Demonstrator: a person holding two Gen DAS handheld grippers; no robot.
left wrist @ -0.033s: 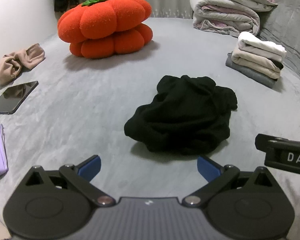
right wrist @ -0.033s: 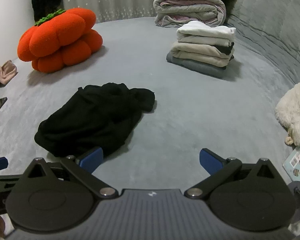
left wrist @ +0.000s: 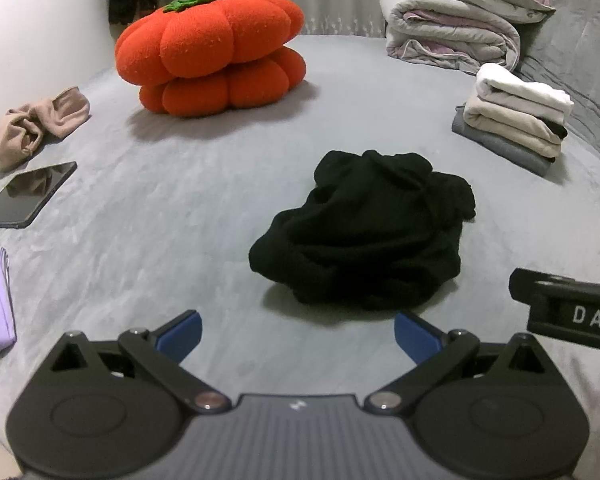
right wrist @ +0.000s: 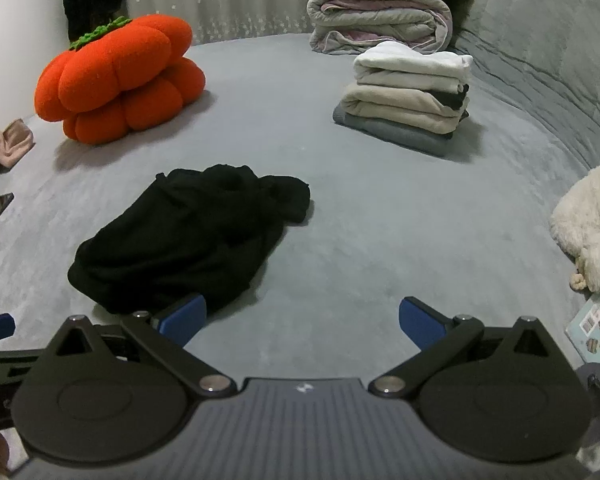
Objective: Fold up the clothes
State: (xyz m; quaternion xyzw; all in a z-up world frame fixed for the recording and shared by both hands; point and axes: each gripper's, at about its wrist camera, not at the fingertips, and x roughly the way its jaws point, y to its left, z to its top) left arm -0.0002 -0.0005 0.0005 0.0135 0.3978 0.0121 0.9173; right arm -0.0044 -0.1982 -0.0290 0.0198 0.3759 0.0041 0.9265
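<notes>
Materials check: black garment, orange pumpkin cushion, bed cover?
Black garment: looks like soft matte knit, maybe ribbed at the near hem; it slumps in thick folds with no sheen. Orange pumpkin cushion: fuzzy plush, probably fleece or boucle, with a nubby surface and stuffed lobes. Bed cover: grey short-pile velvet-like fabric, judging by the brushed light and dark streaks.

Even, cool indoor light, sharp at centre

Soft shadows are cast toward the camera under the pumpkin cushion point(left wrist: 212, 56) and black garment point(left wrist: 364, 232); a reflection is seen on the tablet point(left wrist: 28, 194); edges are bent by fisheye distortion, corners darkened.
</notes>
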